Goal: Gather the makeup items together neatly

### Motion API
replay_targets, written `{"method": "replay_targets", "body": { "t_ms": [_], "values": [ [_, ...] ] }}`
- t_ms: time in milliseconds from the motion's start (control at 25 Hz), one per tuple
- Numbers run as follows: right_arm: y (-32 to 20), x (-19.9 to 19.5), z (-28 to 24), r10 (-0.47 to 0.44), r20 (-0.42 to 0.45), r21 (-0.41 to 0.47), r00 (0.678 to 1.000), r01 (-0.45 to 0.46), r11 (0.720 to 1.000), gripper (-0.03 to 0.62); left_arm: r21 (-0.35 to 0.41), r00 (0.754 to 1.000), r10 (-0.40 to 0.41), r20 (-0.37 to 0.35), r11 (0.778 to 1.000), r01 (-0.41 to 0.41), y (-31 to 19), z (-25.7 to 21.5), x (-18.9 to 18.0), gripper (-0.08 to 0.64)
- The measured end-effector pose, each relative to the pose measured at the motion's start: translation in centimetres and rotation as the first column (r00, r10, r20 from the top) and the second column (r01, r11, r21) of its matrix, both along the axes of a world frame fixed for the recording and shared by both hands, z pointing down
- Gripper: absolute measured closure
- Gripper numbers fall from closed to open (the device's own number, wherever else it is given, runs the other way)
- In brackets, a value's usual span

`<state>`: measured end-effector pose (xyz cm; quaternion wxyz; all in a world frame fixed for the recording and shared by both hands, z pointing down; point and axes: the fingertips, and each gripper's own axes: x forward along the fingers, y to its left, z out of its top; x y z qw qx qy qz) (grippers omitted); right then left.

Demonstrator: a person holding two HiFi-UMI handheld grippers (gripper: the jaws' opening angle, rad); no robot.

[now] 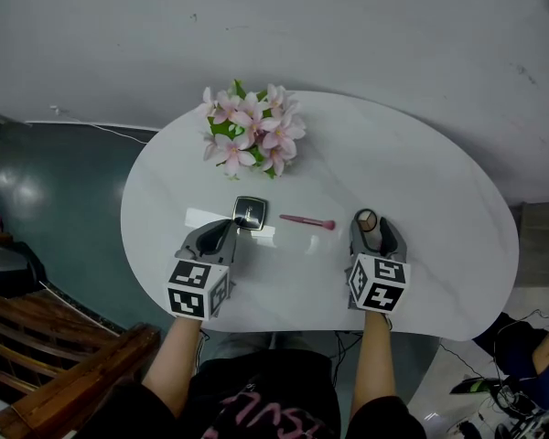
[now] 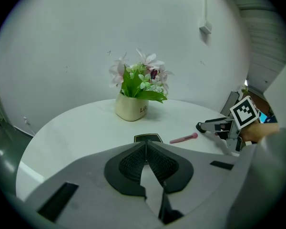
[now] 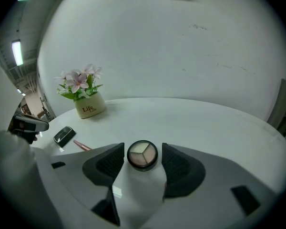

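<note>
A round eyeshadow palette (image 1: 367,220) (image 3: 142,154) lies on the white table (image 1: 439,199), between the fingers of my right gripper (image 1: 375,233) (image 3: 143,157). That gripper is open, with a small gap on each side of the palette. To its left lies a pink brush (image 1: 308,221) (image 2: 183,138) (image 3: 81,145), and left of the brush a black square compact (image 1: 250,213) (image 2: 148,138) (image 3: 64,135). My left gripper (image 1: 227,233) (image 2: 145,148) hovers just short of the compact. It is shut, pads touching, with nothing between them.
A pot of pink flowers (image 1: 252,131) (image 2: 132,106) (image 3: 88,109) stands at the table's far side. A white flat strip (image 1: 201,218) lies on the table under my left gripper. Dark wooden furniture (image 1: 64,364) stands at the lower left, off the table.
</note>
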<state>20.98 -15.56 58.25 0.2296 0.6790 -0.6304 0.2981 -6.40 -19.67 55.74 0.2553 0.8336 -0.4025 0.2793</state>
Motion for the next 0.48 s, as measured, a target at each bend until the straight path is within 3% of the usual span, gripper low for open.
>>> {"method": "replay_targets", "body": {
  "t_ms": [480],
  "values": [
    [-0.5,0.4,1.4,0.014,0.001,-0.062,1.0,-0.014,0.998,0.322,0.013,0.999,0.032,0.018,0.999,-0.032,-0.2,-0.1,0.3,0.541]
  ]
}}
